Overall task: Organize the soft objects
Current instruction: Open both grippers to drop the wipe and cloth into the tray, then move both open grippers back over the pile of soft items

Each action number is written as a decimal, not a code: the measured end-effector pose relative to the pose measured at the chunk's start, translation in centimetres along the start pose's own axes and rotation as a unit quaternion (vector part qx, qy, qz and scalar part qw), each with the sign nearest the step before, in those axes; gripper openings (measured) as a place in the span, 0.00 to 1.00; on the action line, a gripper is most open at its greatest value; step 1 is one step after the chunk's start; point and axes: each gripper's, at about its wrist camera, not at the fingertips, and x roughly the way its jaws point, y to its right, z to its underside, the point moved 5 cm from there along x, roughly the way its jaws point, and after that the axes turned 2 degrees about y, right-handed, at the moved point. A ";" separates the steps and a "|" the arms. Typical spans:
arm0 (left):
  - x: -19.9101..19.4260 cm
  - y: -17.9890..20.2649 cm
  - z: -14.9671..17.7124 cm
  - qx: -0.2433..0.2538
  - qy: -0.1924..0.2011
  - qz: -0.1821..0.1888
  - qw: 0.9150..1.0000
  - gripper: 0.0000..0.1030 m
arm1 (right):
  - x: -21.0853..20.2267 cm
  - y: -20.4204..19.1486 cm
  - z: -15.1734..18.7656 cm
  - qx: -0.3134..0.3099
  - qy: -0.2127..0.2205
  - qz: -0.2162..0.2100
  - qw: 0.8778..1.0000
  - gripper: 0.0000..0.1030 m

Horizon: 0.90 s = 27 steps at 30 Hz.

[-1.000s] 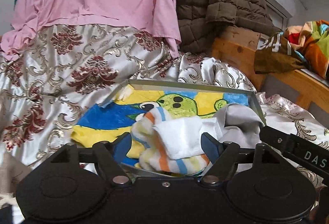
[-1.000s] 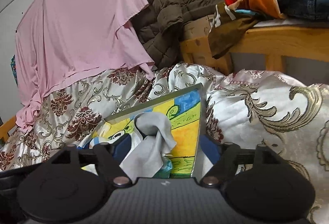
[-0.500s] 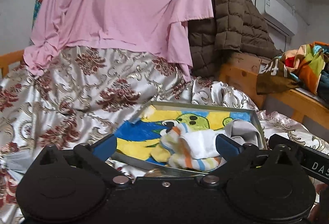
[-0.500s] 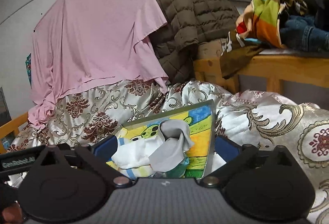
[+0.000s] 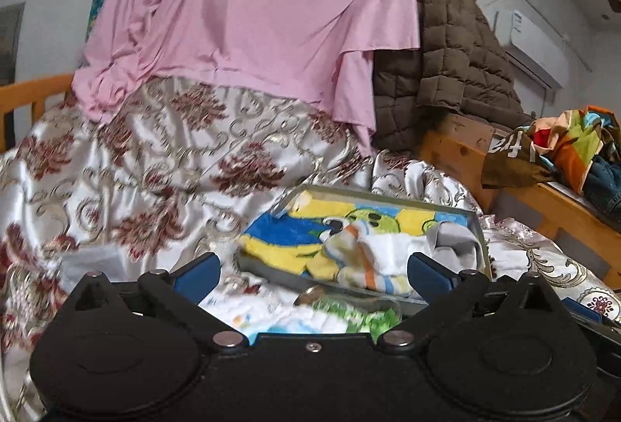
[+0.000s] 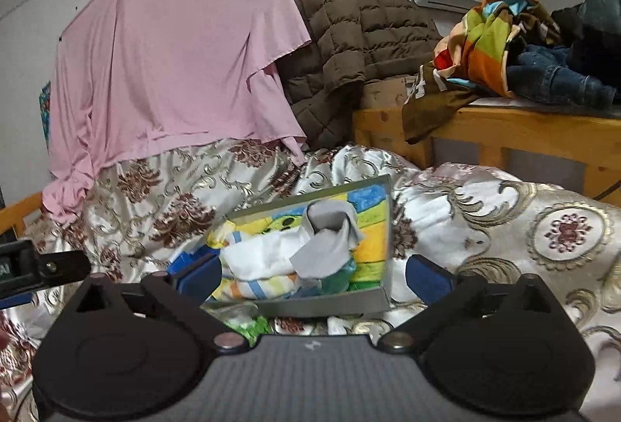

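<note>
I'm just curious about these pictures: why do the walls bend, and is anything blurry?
Both views bulge like a fisheye, curving the hanging line and walls. Left view: smeared bedspread and tray. Right view: sharper, soft even light, mild sheen on the bedspread.

Left wrist view: green-white thing [image 5: 357, 313] at 6 o'clock was motion-blurred, half hidden behind gripper body; couldn't ID it. Grey tray [image 5: 481, 247] near edge partly blocked by a blue finger pad [image 5: 429, 268]. Denim [image 5: 605, 185] at 3 o'clock cut off by frame edge. Right wrist view: cartoon towel [image 6: 370, 224] mostly covered by grey cloth [image 6: 330, 243] & striped cloth [image 6: 256, 286].
</note>
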 end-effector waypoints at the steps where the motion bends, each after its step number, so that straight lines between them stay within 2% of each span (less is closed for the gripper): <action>1: -0.4 -0.4 0.2 -0.008 -0.001 -0.002 1.000 0.99 | -0.4 -0.2 0.1 -0.006 0.001 0.009 1.000 1.00; 5: -2.0 -2.3 0.9 -0.032 -0.003 -0.010 0.999 0.99 | -2.5 -1.2 0.8 -0.029 0.018 0.027 0.999 1.00; 13: -4.8 -5.4 1.2 -0.051 0.001 -0.027 0.998 0.99 | -5.2 -2.8 2.1 -0.013 -0.001 0.016 1.000 1.00; 16: -6.1 -6.4 1.0 -0.036 0.021 -0.027 0.999 0.99 | -6.5 -3.6 2.9 -0.009 -0.004 0.011 1.000 1.00; 19: -7.7 -6.7 0.9 0.006 0.050 -0.038 0.998 0.99 | -7.7 -4.5 4.0 -0.018 -0.025 0.002 1.000 1.00; 22: -8.9 -7.0 0.9 0.039 0.059 -0.045 0.996 0.99 | -8.9 -5.5 5.1 -0.031 -0.040 -0.008 0.999 1.00; 24: -9.6 -7.4 1.0 0.045 0.064 -0.046 0.996 0.99 | -9.4 -6.0 5.8 -0.029 -0.054 -0.019 0.998 1.00; 27: -10.0 -8.1 1.2 0.041 0.060 -0.026 0.997 0.99 | -9.8 -6.7 6.7 -0.036 -0.075 -0.025 0.996 1.00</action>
